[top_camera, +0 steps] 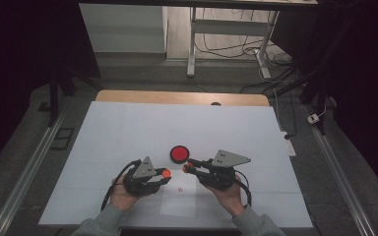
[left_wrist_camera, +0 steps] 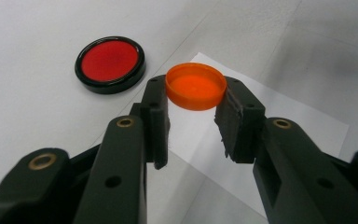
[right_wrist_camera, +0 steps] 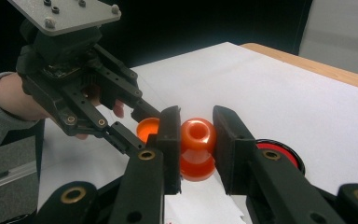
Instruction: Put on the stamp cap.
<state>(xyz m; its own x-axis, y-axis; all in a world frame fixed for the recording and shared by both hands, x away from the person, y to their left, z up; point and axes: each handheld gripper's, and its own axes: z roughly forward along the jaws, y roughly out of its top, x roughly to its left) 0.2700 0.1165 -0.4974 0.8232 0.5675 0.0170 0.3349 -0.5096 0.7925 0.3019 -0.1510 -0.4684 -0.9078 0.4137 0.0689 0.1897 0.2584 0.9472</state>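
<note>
My left gripper [top_camera: 163, 175] [left_wrist_camera: 196, 95] is shut on a shallow orange cap [left_wrist_camera: 196, 86] [top_camera: 166, 172], gripped by its rim with the hollow side up. My right gripper [top_camera: 189, 167] [right_wrist_camera: 196, 123] is shut on an orange spool-shaped piece [right_wrist_camera: 197, 147] [top_camera: 186, 169] with a hole in its top. The two tips face each other a short gap apart above the table. In the right gripper view the left gripper [right_wrist_camera: 135, 116] comes in from the left with the cap [right_wrist_camera: 147, 128] close to the spool. A red disc in a black rim [top_camera: 179, 154] [left_wrist_camera: 110, 64] [right_wrist_camera: 282, 150] lies flat just beyond them.
A white sheet [top_camera: 128, 132] covers the table, and a smaller paper [top_camera: 179, 201] [left_wrist_camera: 279, 121] with a small red mark [top_camera: 179, 189] lies under the grippers. The wooden table edge [top_camera: 177, 97] shows at the back. Desk legs and cables [top_camera: 236, 46] stand on the floor beyond.
</note>
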